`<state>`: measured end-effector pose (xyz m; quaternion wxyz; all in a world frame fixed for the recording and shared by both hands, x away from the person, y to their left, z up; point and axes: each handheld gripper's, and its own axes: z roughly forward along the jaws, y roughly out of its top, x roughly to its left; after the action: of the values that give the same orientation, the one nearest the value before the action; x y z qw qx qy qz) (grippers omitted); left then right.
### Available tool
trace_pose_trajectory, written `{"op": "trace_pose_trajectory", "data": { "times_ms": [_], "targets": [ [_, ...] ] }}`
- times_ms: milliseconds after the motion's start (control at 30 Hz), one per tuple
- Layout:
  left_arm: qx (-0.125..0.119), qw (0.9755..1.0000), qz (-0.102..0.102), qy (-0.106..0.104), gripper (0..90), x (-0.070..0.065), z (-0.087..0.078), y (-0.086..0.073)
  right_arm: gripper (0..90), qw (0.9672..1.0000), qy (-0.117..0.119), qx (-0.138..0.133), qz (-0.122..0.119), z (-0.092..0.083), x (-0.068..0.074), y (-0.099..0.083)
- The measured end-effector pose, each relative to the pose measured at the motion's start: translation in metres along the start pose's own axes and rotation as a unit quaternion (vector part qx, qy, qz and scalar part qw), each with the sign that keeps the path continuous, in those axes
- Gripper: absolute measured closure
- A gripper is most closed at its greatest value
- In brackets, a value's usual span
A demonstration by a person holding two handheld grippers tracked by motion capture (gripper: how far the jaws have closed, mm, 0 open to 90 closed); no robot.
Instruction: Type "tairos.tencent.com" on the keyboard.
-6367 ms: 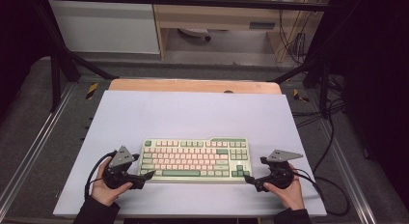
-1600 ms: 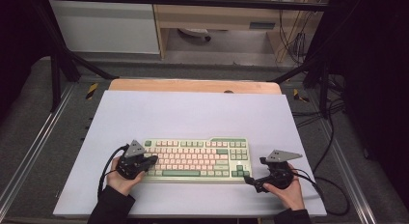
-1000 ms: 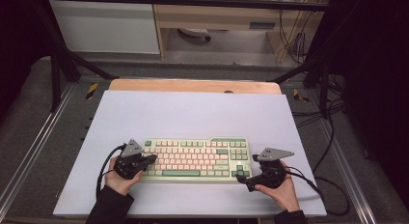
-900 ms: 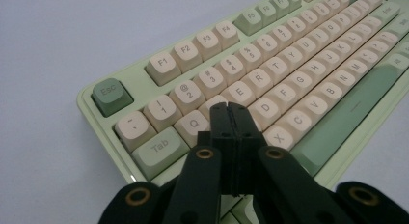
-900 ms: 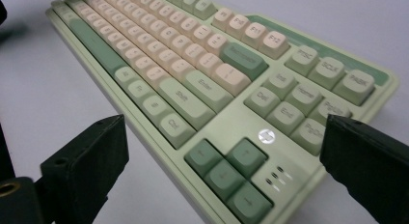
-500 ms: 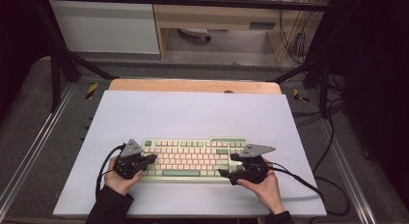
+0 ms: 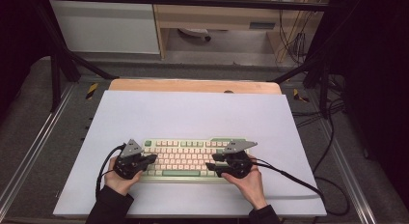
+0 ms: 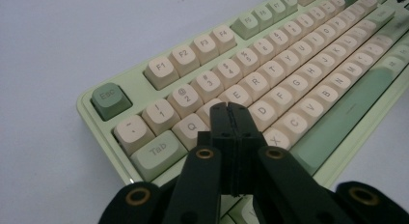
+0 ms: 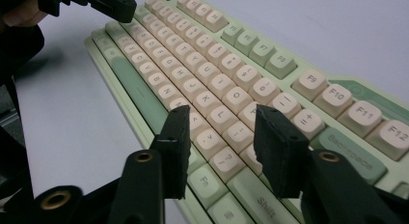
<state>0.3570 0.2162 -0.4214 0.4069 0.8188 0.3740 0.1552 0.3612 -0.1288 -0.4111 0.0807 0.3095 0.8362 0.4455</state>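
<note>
Keyboard: we see the keyboard (image 7: 185, 159) flat on the desk (image 7: 193, 113), toward 6 o'clock.
Left claw: our left claw (image 8: 230, 109) is closed, empty, over the keys near Q.
Right claw: our right claw (image 9: 219, 132) has just been closing, jaws apart, empty, above the right-hand keys.

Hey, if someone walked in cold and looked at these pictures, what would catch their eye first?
The pale green keyboard with cream keys, lying near the front of the white table. Next, the two black grippers poised over it: the left gripper is shut, its tip over the keys near Q and W, and the right gripper has just been closing, its jaws apart above the right-hand keys with nothing between them.
</note>
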Motion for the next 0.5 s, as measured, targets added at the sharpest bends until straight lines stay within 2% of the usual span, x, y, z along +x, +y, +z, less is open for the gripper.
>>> {"op": "trace_pose_trajectory", "data": {
  "times_ms": [367,500],
  "targets": [
    [0.000,1.0000,0.000,-0.001,89.9,0.000,0.000,0.000,79.2,0.9999,-0.004,-0.003,0.009,0.021,0.004,0.014],
    [0.000,1.0000,0.001,-0.001,89.9,0.000,0.000,0.000,84.0,0.9999,-0.011,0.005,0.002,0.028,0.006,0.019]
  ]
}}
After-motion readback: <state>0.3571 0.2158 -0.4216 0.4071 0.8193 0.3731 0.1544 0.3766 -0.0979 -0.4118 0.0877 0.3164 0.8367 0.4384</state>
